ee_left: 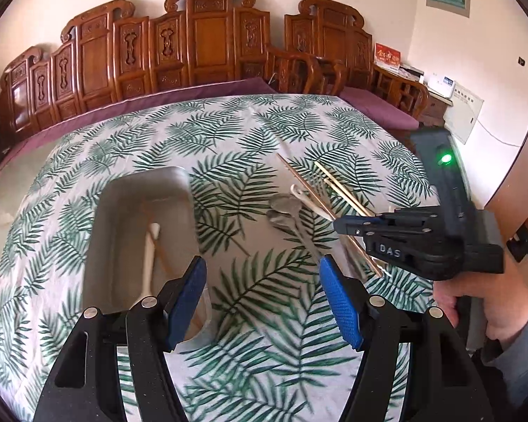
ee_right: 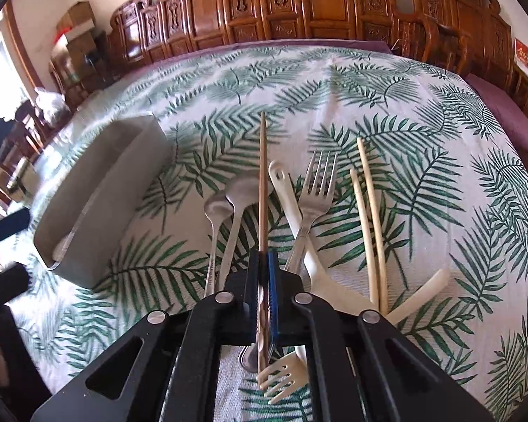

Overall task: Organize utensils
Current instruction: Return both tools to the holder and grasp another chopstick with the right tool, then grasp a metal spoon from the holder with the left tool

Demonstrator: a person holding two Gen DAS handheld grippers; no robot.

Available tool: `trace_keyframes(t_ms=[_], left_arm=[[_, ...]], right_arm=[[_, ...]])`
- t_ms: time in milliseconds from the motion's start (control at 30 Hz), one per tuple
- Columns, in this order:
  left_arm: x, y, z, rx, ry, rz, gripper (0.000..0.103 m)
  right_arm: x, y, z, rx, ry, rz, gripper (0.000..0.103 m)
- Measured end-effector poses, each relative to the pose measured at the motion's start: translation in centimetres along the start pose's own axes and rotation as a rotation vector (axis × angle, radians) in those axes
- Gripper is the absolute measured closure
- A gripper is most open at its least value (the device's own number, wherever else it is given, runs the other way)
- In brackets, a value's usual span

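Utensils lie scattered on our leaf-print cloth (ee_left: 250,133), which covers the desk. From the left wrist view, our left gripper (ee_left: 264,299) hangs above the cloth with its blue pads (ee_left: 341,302) spread wide, nothing between them. Just to its left sits the grey tray (ee_left: 104,228), holding a white utensil (ee_left: 150,256) with thin brown sticks beside it. Further right, two metal spoons (ee_left: 281,211) rest side by side near a white spoon handle (ee_left: 304,198), and pale chopsticks (ee_left: 338,184) lie just beyond. Our right gripper (ee_left: 345,227) reaches in from the right over this pile, pressed together on a brown chopstick (ee_left: 299,179) that slants across the spoons' handles.

From the right wrist view, our right gripper (ee_right: 263,292) pinches the brown chopstick (ee_right: 263,176) tightly between its pads, the stick running straight ahead and passing over the bowl of one metal spoon (ee_right: 243,190). A second metal spoon (ee_right: 216,209) lies just to the left. To the right lie a white spoon handle (ee_right: 288,197), a metal fork (ee_right: 316,190) crossing it, and two pale chopsticks (ee_right: 369,218) side by side. A cream fork (ee_right: 278,379) shows beneath the gripper, with another cream handle (ee_right: 426,292) angled off to the right. The grey tray (ee_right: 119,190) stands well apart on the left, tilted in the view, its inside mostly hidden from here.
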State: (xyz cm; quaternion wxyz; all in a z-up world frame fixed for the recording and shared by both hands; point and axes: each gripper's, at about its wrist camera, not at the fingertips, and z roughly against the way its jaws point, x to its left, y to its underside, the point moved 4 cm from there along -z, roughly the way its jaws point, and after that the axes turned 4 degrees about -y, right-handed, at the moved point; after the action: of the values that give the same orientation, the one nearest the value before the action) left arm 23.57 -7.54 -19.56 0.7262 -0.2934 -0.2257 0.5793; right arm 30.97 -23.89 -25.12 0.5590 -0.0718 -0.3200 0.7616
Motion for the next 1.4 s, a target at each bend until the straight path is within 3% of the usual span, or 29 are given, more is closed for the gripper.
trace_keyframes(t_ms=[267, 633, 833, 1233, 1400], left_arm=[[-2.5, -1.1, -4.0, 0.06, 0.017, 0.003, 0.041], [-3.9, -1.2, -10.4, 0.18, 0.059, 0.089, 0.078], [-3.4, -1.1, -12.3, 0.21, 0.035, 0.119, 0.09], [-3.6, -1.1, -13.1, 0.233, -0.056, 0.058, 0.089], [-3.3, -1.0, -12.9, 0.229, -0.045, 0.091, 0.094]], right_arm=[[-2.9, -0.4, 2.8, -0.06, -0.029, -0.057, 0.097], [-4.5, -0.2, 3.3, -0.067, -0.053, -0.086, 0.097], [-4.2, -0.3, 3.3, -0.068, -0.06, -0.078, 0.096], [-3.5, -0.3, 3.2, -0.063, -0.06, -0.062, 0.096], [-3.5, -0.3, 3.2, -0.064, -0.059, -0.059, 0.096]])
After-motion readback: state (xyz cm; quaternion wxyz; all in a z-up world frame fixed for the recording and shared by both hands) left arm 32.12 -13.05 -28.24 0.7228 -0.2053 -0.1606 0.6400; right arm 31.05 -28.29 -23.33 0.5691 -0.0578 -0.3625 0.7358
